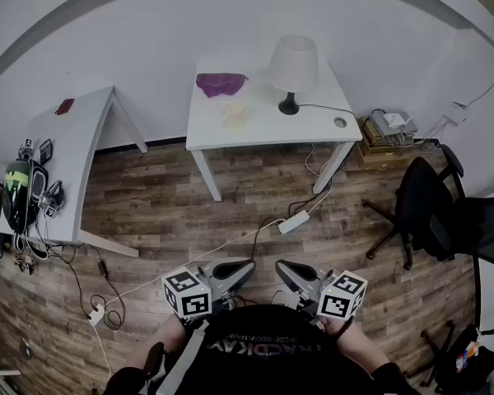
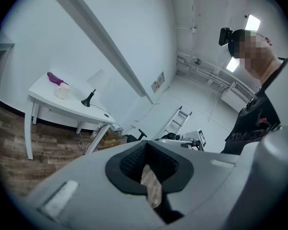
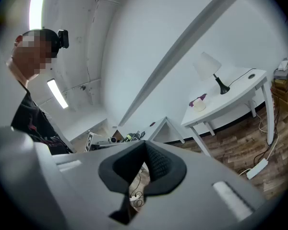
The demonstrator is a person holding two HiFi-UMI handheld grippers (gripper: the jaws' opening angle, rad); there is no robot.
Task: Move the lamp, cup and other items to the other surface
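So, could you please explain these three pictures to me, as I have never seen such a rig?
No robot: a person holds a two-jaw tool in each hand, the left gripper and the right gripper. One picture comes from a camera on the person's head, looking down; the other two cameras ride on the grippers. Ahead, the desk carries a lamp, a purple cloth and a pale cup. A second table stands to its left. Both pairs of jaws are shut and hold nothing.

You'll find the lamp (image 1: 292, 68), white shade on a black base, standing upright toward the right of the white bench (image 1: 263, 128). The pale cup (image 1: 235, 115) sits at the lamp's 8 o'clock. The crumpled purple cloth (image 1: 221, 83) lies at the cup's 11 o'clock.
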